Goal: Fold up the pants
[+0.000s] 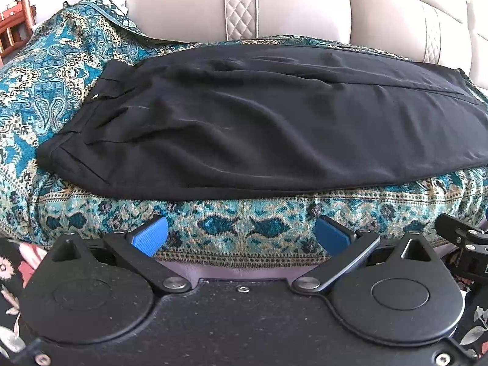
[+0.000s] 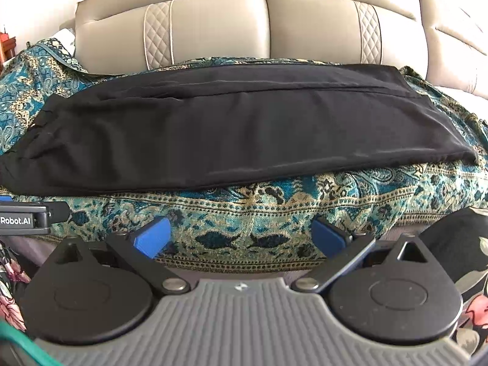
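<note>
In the left wrist view the left gripper (image 1: 241, 233) sits at the bottom centre with its blue-padded fingers (image 1: 151, 235) spread wide and nothing between them; they hang just short of the patterned teal cover (image 1: 244, 213), not touching it. The right gripper (image 2: 239, 233) reads the same in its own view: blue fingers (image 2: 152, 235) wide apart, empty, low in the frame over the cover's fish-motif border.

Beyond both sets of fingers, across the middle of each frame, lie the black pants (image 1: 259, 128), spread lengthwise on the covered sofa seat. They look already doubled leg on leg, a seam line running along the upper part. The waistband with its pleats is at the left of the left view; the leg hems (image 2: 442, 128) end at the right of the right view. The beige sofa back (image 2: 268, 30) fills the top.

The step in hand appears to be the crosswise fold, not yet begun. To do it well, each gripper should go to its own end of the near edge, or both to the hem corners, and bite through every layer so the under leg does not lag. Lift only enough to clear the cloth, carry the hems over to the waistband, and lay them down square. The soft ripples near the waist want smoothing first, or they will be pressed in.
</note>
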